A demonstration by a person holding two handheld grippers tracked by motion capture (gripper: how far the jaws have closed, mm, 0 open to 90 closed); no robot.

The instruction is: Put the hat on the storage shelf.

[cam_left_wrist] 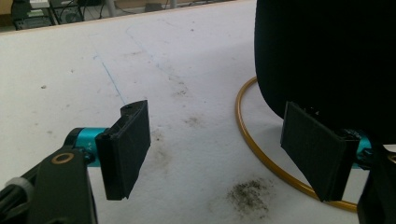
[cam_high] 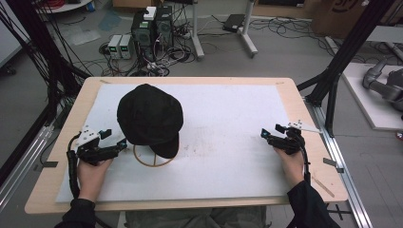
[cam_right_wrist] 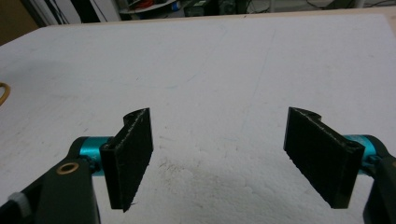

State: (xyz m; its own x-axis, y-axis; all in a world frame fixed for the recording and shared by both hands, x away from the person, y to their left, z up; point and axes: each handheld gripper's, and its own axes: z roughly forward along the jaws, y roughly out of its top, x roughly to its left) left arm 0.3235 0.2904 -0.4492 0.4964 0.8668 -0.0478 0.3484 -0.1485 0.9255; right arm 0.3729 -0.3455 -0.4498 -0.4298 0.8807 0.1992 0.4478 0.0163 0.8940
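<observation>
A black cap (cam_high: 149, 116) sits on a stand with a yellow ring base (cam_high: 153, 160) on the white mat, left of centre. My left gripper (cam_high: 116, 141) is held just left of the ring base, open, nothing between its jaws. In the left gripper view the cap (cam_left_wrist: 327, 56) looms at the upper right and the ring base (cam_left_wrist: 252, 140) curves beneath it, close to the right jaw. My right gripper (cam_high: 270, 134) rests at the mat's right side, open and empty, far from the cap. A sliver of the ring (cam_right_wrist: 3, 93) shows at the left edge of the right gripper view.
The white mat (cam_high: 228, 123) covers a wooden table (cam_high: 294, 95). Dark smudges mark the mat (cam_left_wrist: 247, 193) near the left gripper. Beyond the table are computers and cables on the floor (cam_high: 152, 28), black frame posts at both sides, and a grey robot arm (cam_high: 385, 83) at the right.
</observation>
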